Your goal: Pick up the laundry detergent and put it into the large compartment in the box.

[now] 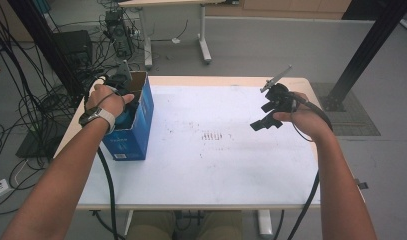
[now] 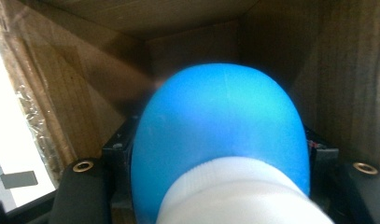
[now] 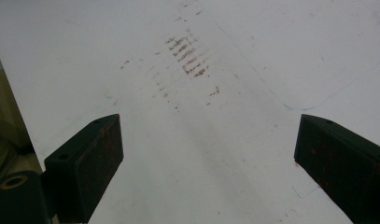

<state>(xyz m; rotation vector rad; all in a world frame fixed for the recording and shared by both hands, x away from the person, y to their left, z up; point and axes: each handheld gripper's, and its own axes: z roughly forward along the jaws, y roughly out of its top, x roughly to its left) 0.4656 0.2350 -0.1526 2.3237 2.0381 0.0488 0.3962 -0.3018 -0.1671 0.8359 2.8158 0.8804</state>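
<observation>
We see a smooth, rounded blue thing [image 2: 220, 126] with a ribbed white band [image 2: 239, 191] at its near end – it may be a bottle or a ball, we cannot tell which. Its surface is matte and evenly curved, without print. It sits inside the blue cardboard box [image 1: 141, 125], which stands open-topped at the left end of the bench [image 1: 216, 170]; the box's inner walls are plain brown corrugated board, with crinkled clear tape along one edge.

The left claw [image 1: 125, 111] is down in the box, and its black jaws flank the blue thing on both sides. We cannot tell whether the pads still press on it or stand just free of it.

The right claw [image 3: 208, 158] hangs over the right part of the bench, jaws spread wide with nothing between them – its flat black pads look worn and speckled reddish. The bench top is white and scuffed, with a patch of short rust-coloured streaks [image 3: 187, 58] near its middle.
</observation>
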